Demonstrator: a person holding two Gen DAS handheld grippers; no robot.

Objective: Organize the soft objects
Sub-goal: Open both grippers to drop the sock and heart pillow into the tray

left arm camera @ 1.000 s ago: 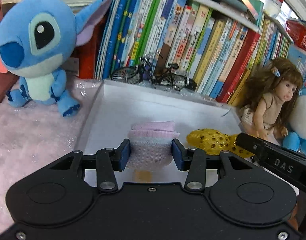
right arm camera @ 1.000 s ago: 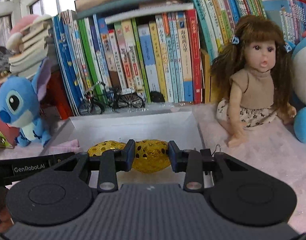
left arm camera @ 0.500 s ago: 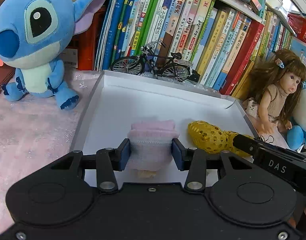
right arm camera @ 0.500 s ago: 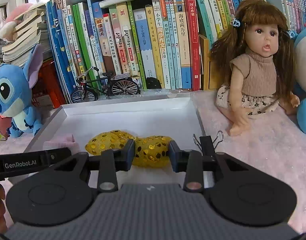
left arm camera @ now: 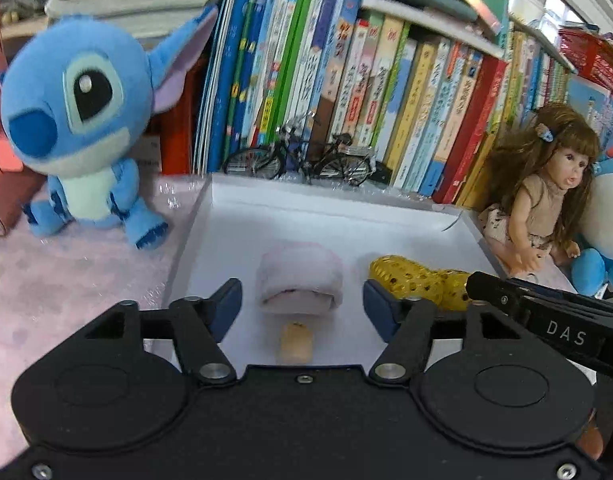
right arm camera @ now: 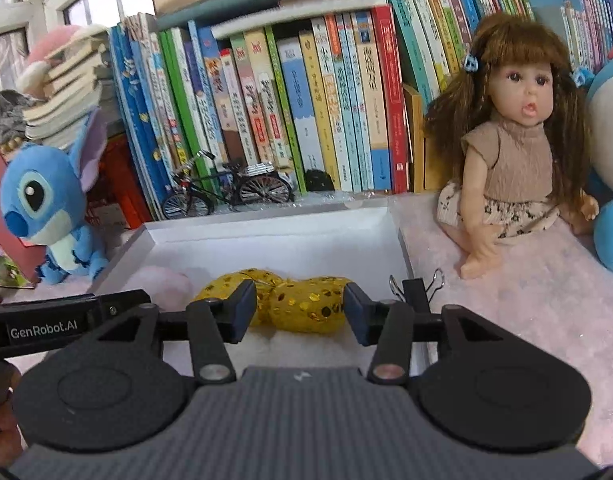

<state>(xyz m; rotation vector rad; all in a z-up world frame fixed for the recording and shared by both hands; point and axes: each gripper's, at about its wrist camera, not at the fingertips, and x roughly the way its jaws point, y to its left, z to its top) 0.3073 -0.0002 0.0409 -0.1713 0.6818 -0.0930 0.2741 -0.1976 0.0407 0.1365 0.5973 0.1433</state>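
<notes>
A rolled pink sock (left arm camera: 299,278) lies in the white tray (left arm camera: 330,212), left of a yellow sequined soft toy (left arm camera: 422,280). My left gripper (left arm camera: 302,304) is open, its fingers apart on either side of the sock and not touching it. In the right wrist view the yellow toy (right arm camera: 290,300) lies in the tray (right arm camera: 274,236). My right gripper (right arm camera: 296,312) is open around it, pads clear of it. The pink sock (right arm camera: 162,282) shows at the left there.
A blue Stitch plush (left arm camera: 78,128) sits left of the tray, a doll (right arm camera: 518,148) and a blue plush (right arm camera: 610,168) right of it. A model bicycle (left arm camera: 302,158) and a row of books (right arm camera: 290,112) stand behind. A binder clip (right arm camera: 416,282) is on the tray's right rim.
Both grippers have opened. The left let go of the pink sock and the right let go of the yellow toy; both now lie in the tray.
</notes>
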